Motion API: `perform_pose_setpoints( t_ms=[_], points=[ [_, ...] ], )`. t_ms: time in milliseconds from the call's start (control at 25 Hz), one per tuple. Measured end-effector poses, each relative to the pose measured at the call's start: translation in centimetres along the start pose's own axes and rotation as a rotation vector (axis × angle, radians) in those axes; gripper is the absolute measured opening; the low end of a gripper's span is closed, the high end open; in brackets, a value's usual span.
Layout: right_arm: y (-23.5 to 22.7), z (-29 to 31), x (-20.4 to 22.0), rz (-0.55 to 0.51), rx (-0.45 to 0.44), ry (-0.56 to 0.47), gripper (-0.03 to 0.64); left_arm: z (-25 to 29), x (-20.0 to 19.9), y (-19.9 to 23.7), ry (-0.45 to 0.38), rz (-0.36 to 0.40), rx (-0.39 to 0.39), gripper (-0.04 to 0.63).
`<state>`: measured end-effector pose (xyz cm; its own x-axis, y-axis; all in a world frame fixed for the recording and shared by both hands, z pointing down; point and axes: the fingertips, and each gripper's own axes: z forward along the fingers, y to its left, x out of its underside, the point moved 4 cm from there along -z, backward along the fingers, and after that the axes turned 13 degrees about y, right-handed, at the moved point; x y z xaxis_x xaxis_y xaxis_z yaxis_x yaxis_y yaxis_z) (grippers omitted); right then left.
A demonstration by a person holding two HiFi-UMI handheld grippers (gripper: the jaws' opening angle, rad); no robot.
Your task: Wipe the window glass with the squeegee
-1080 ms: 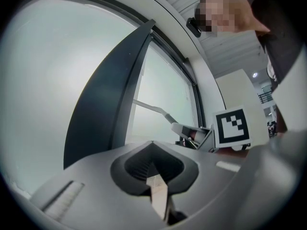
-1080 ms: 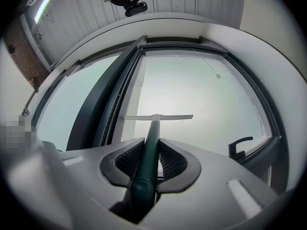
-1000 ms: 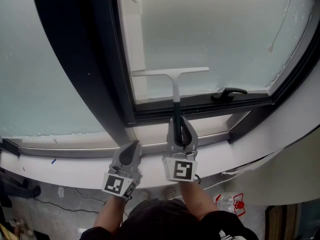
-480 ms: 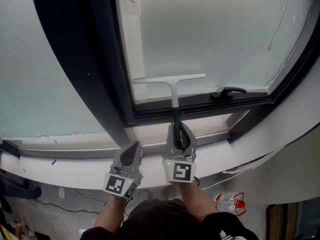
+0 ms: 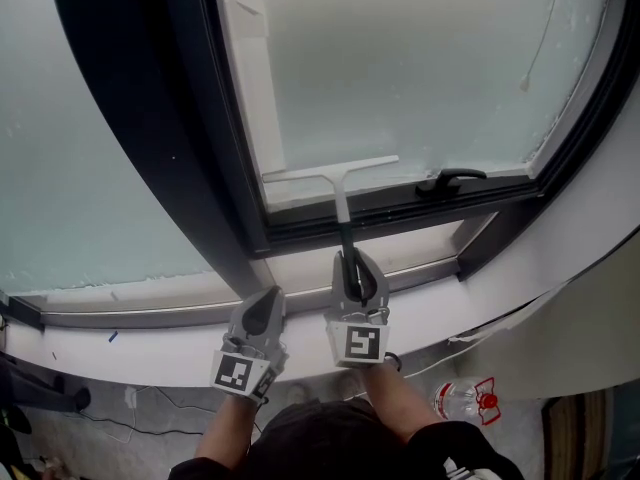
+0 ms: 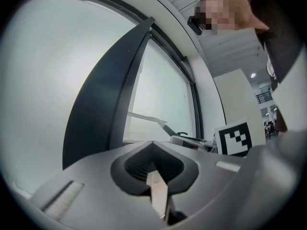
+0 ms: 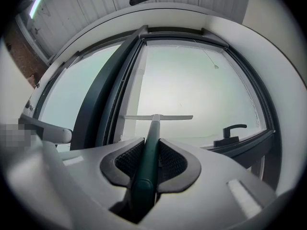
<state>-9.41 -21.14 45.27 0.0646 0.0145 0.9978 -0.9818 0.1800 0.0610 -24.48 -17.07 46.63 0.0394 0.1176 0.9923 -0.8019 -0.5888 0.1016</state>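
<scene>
A squeegee with a white blade (image 5: 330, 171) and a dark green handle (image 5: 344, 236) lies against the frosted window glass (image 5: 420, 58), its blade low on the pane, just above the bottom frame. My right gripper (image 5: 351, 266) is shut on the handle's lower end. The right gripper view shows the handle (image 7: 150, 145) running out between the pads to the level blade (image 7: 158, 117), with the right gripper (image 7: 149, 164) closed around it. My left gripper (image 5: 264, 306) hovers left of it over the sill, shut and holding nothing. In the left gripper view its jaws (image 6: 154, 166) meet, and the squeegee (image 6: 146, 118) shows far off.
A black window handle (image 5: 452, 179) sits on the bottom frame right of the blade. A wide dark mullion (image 5: 170, 138) separates this pane from the left pane (image 5: 70, 168). The white sill (image 5: 300, 268) runs below. A red-capped bottle (image 5: 465, 400) lies on the floor.
The squeegee blade has slid down the glass towards the bottom frame, and the right gripper has drawn back with it. The left gripper has stayed beside it.
</scene>
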Motion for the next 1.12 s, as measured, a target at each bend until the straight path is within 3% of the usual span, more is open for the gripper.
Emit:
perform_pose_setpoints(
  t_ms=[320, 480, 600, 800, 1120],
  points=[
    [0.0, 0.2, 0.7, 0.004, 0.018, 0.024, 0.097, -0.4, -0.1, 0.7, -0.006, 0.013, 0.039, -0.002],
    [-0.1, -1.0, -1.2, -0.069, 0.028, -0.020, 0.097, -0.4, -0.7, 1.0, -0.036, 0.008, 0.074, -0.002],
    [-1.5, -1.6, -4.9, -0.120, 0.079, -0.080, 0.097, -0.1, -0.7, 0.9, -0.048, 0.033, 0.111, -0.002],
    [-5.8, -1.9, -12.9, -0.093, 0.165, -0.242, 0.097, 1.5, -1.9, -0.6, -0.091, 0.047, 0.171, -0.002],
    [-9.7, 1.3, -23.6, -0.067, 0.106, -0.492, 0.097, 5.8, -8.1, -2.0, -0.220, 0.143, 0.127, -0.002]
  ],
)
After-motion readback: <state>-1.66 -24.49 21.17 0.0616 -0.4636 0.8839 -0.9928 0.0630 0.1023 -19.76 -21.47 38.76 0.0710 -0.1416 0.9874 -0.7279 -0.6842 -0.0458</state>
